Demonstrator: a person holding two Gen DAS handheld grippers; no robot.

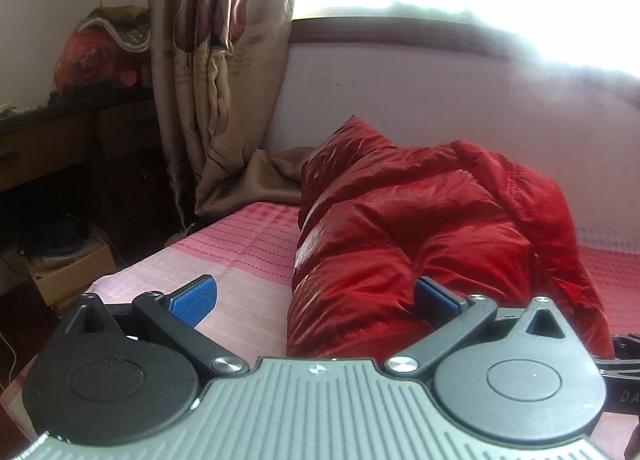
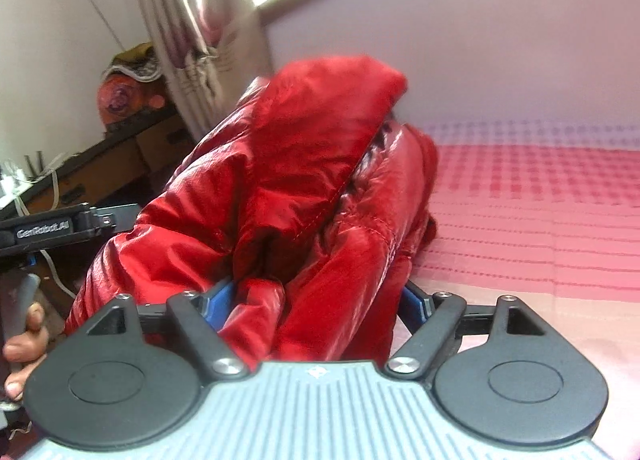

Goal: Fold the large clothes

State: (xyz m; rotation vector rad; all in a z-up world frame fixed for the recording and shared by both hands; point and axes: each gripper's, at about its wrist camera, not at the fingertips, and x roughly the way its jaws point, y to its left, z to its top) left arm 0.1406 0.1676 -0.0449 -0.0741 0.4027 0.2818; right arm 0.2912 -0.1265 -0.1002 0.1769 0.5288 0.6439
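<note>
A shiny red puffer jacket (image 1: 420,228) lies bunched on the pink striped bed cover (image 1: 240,252). My left gripper (image 1: 314,298) is open wide at the jacket's near end. Its left blue pad (image 1: 192,300) hangs free over the cover and its right pad (image 1: 434,296) rests beside a fold. In the right wrist view the jacket (image 2: 304,164) rises close in front, hood on top. My right gripper (image 2: 318,300) stands wide apart with a thick fold of jacket filling the gap. Both its blue pads (image 2: 222,300) are partly hidden by fabric.
A beige patterned curtain (image 1: 216,60) hangs at the bed's far left corner below a bright window. Left of the bed stand a dark wooden desk (image 1: 60,132) and a cardboard box (image 1: 68,272) on the floor. A hand (image 2: 24,336) holds the other gripper's handle. A pale wall (image 1: 440,100) backs the bed.
</note>
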